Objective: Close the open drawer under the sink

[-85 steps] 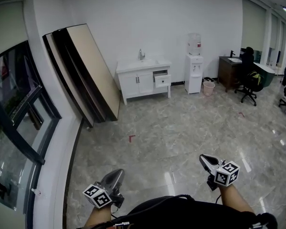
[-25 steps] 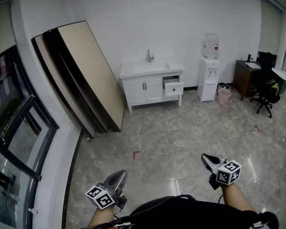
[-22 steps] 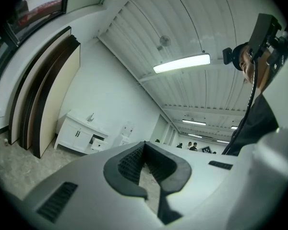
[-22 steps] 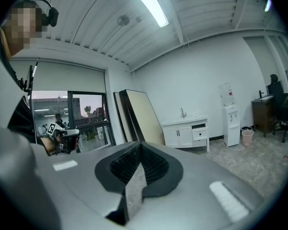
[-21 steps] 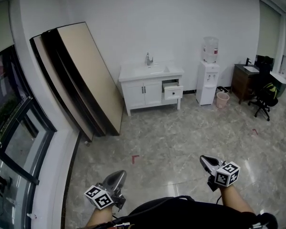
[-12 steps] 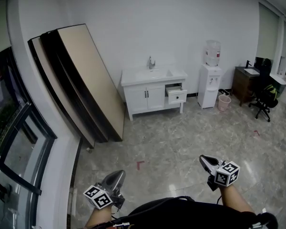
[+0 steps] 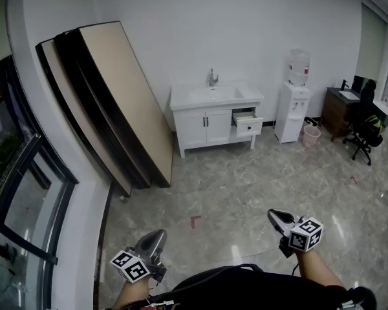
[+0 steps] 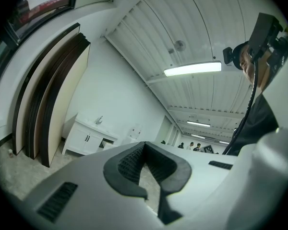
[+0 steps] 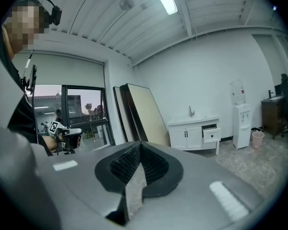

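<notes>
A white sink cabinet (image 7: 210, 123) stands against the far wall, several steps away across the tiled floor. Its top right drawer (image 7: 248, 123) is pulled out. My left gripper (image 7: 157, 238) and right gripper (image 7: 272, 216) are held low in front of my body, both shut and holding nothing, pointing toward the cabinet. The left gripper view shows the cabinet (image 8: 87, 138) small beyond the left gripper (image 8: 143, 144). In the right gripper view the open drawer (image 9: 211, 134) shows past the right gripper (image 9: 140, 146).
Tall boards (image 7: 113, 102) lean on the wall left of the cabinet. A window (image 7: 19, 192) runs along the left. A water dispenser (image 7: 297, 95), a pink bin (image 7: 309, 135), a desk and an office chair (image 7: 363, 124) stand right. A red mark (image 7: 194, 221) is on the floor.
The cabinet has grown larger and nearer in the head view as I move across the floor toward it. Both grippers keep the same shut pose.
</notes>
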`<state>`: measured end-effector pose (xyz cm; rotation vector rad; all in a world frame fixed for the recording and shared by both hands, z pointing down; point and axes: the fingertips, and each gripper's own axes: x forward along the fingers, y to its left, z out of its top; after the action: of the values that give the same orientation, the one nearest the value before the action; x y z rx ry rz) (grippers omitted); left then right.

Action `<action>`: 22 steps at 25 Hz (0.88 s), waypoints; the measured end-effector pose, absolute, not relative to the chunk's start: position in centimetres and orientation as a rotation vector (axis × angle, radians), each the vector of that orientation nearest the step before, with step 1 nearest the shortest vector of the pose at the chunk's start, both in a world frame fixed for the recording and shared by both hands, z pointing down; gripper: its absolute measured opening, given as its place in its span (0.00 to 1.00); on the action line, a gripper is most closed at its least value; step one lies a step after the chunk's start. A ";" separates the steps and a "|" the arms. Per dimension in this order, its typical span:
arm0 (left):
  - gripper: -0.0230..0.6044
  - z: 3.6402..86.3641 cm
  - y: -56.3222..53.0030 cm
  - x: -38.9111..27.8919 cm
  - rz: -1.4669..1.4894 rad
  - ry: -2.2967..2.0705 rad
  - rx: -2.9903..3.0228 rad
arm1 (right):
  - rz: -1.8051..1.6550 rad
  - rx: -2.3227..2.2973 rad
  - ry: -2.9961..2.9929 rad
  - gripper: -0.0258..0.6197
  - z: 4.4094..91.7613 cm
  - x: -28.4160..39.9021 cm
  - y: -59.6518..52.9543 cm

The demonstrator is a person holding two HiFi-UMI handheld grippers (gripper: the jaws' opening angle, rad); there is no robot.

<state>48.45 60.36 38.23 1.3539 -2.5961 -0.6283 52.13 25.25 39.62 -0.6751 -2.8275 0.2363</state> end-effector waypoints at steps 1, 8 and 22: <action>0.04 38.4 60.0 48.0 -0.628 -2.593 1.347 | 0.244 -0.674 -2.823 0.04 39.8 51.5 24.9; 0.04 38.7 54.1 43.4 -0.645 -2.609 1.313 | 0.306 -0.733 -2.801 0.04 39.9 45.8 19.9; 0.04 37.2 35.7 36.0 -0.630 -2.622 1.317 | 0.283 -0.750 -2.806 0.04 39.7 37.0 1.2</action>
<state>35.99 35.65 37.22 1.3166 -2.6216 -0.6295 36.97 1.19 39.71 -0.7498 -2.8064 0.2831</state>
